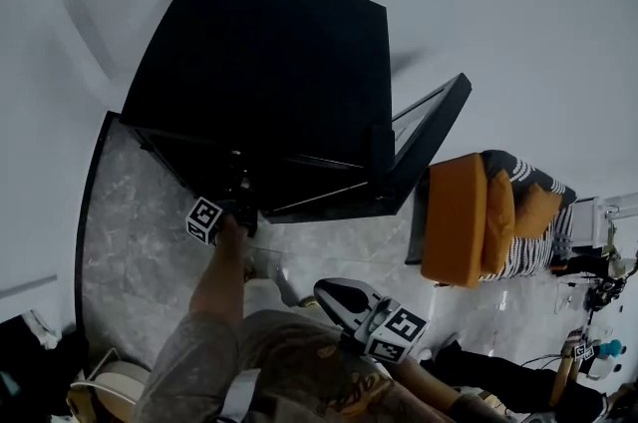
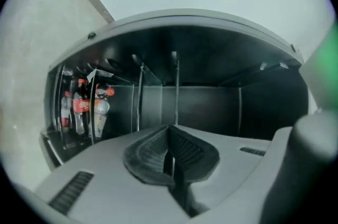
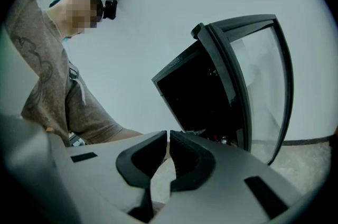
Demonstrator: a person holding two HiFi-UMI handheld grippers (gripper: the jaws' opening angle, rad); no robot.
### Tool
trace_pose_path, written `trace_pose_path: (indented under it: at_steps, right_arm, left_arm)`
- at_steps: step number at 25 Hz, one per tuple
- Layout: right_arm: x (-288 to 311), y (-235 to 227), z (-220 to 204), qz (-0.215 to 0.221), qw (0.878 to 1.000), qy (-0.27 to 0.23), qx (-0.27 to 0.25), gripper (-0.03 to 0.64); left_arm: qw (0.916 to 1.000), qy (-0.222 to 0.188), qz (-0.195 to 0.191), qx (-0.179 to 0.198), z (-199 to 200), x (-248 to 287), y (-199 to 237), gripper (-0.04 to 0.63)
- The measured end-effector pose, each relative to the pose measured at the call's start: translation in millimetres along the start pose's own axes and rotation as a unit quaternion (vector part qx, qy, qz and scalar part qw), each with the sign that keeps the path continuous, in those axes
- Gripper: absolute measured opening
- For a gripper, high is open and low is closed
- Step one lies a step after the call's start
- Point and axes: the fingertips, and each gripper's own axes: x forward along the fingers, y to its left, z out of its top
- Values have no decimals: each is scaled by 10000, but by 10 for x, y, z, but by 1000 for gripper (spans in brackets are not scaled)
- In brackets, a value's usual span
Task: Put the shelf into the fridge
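The black fridge point(image 1: 259, 72) stands against the white wall, its glass door point(image 1: 429, 137) swung open to the right. My left gripper point(image 1: 242, 211) reaches into the lower left of the opening. In the left gripper view its jaws point(image 2: 170, 136) are shut inside the dark cabinet. A thin upright edge point(image 2: 176, 85) rises right above the tips; I cannot tell whether it is the shelf or touches the pads. Bottles point(image 2: 80, 106) stand at the inner left. My right gripper point(image 1: 334, 296) hangs back by my body, shut and empty point(image 3: 168, 138).
The fridge stands on a marble floor point(image 1: 140, 251). An orange seat point(image 1: 459, 216) with striped cushions point(image 1: 523, 251) sits right of the open door. Cables and small gear point(image 1: 598, 291) crowd the far right. A pale chair point(image 1: 110, 386) is at the lower left.
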Motion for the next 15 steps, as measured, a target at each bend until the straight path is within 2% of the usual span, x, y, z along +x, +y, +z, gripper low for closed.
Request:
trace_pose_path:
  at_steps: [7,15]
  right_arm:
    - [-18,59,82,234,9997,-120,-29,31]
    - [-167,-24,156,547,9982,-194,-153,31]
  left_arm:
    - [9981,535,247,202,-109,-301,-295,3]
    - [9902,1269,81,584,-442,-843,-902,3]
